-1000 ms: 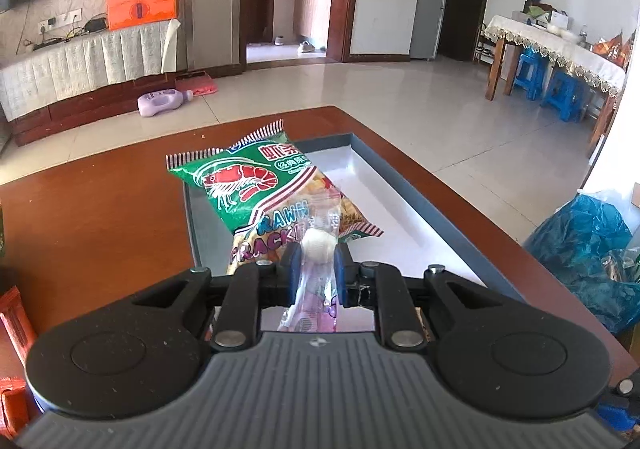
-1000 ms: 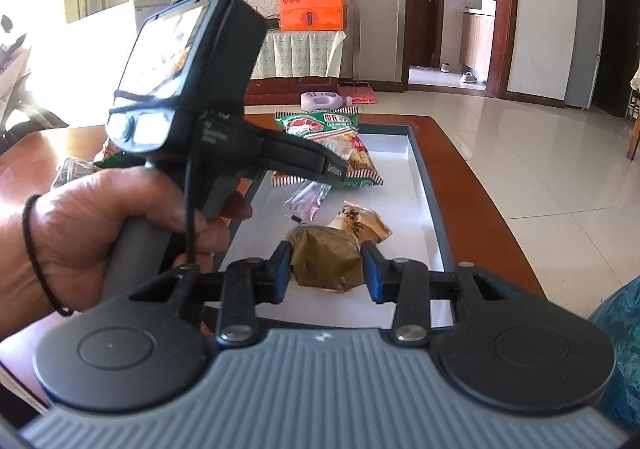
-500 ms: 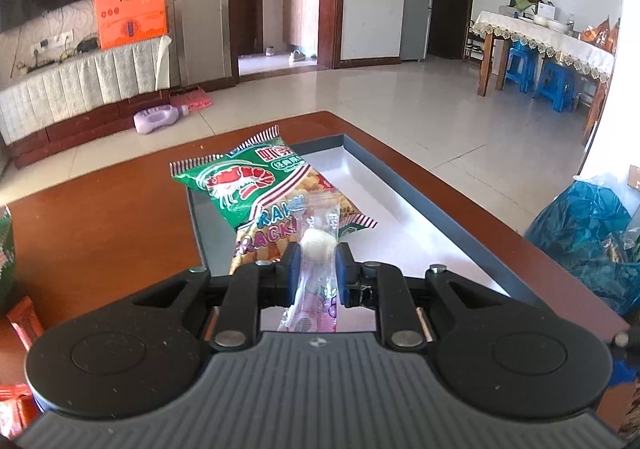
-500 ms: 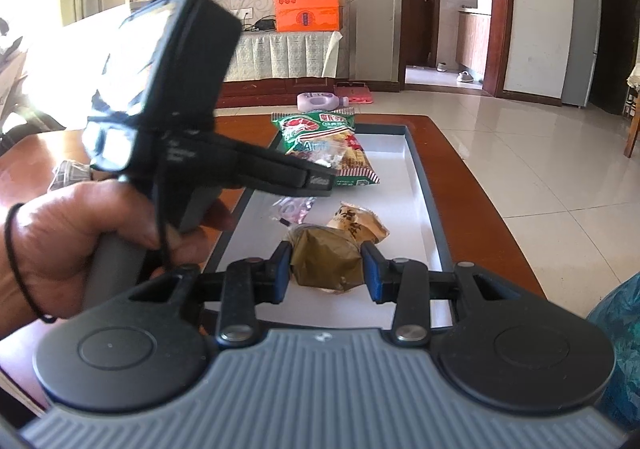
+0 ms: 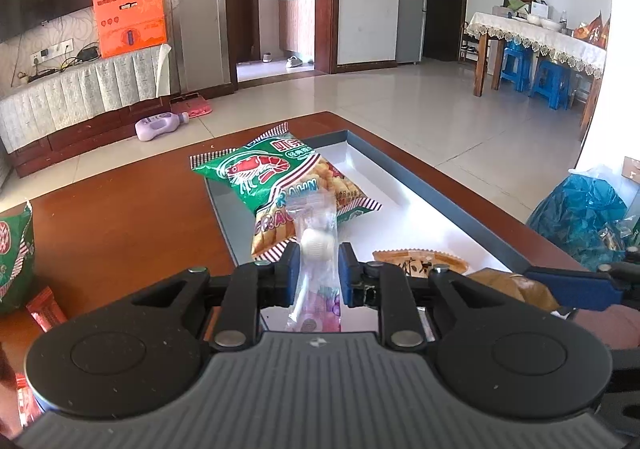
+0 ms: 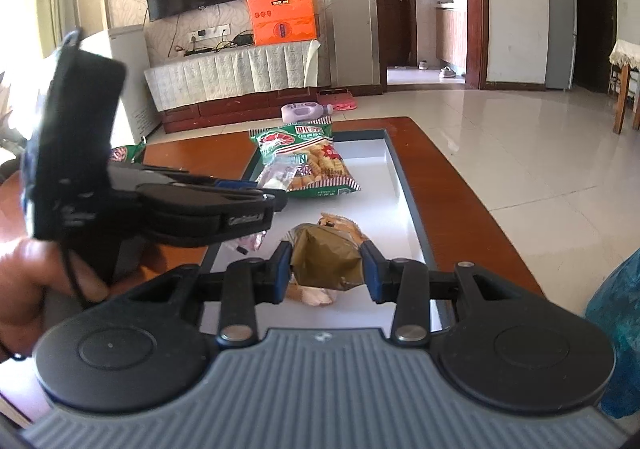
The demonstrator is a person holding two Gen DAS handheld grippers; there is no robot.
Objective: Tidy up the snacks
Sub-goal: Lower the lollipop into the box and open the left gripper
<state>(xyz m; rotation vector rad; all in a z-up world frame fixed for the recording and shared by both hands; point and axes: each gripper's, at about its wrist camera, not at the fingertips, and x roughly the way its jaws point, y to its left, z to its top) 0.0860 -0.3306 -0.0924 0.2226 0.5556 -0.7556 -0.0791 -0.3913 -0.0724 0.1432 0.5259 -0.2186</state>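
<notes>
My left gripper (image 5: 318, 265) is shut on a clear-wrapped lollipop (image 5: 316, 245) with a white ball head, held over the near left part of the white tray (image 5: 404, 185). A green prawn cracker bag (image 5: 280, 181) lies at the tray's far end. My right gripper (image 6: 325, 269) is shut on a brown snack packet (image 6: 325, 263), held just above the tray (image 6: 380, 177). The left gripper (image 6: 276, 201) and the lollipop (image 6: 276, 177) show at left in the right wrist view. The cracker bag (image 6: 308, 157) lies beyond.
A brown wooden table (image 5: 120, 217) bears the tray. A green bag (image 5: 14, 257) and small red packets (image 5: 46, 309) lie at its left edge. A blue plastic bag (image 5: 584, 217) stands on the floor at right. An orange-brown packet (image 5: 420, 261) lies in the tray.
My left gripper has moved forward and to the right with the lollipop. The right gripper has stayed in place, still holding the brown packet.
</notes>
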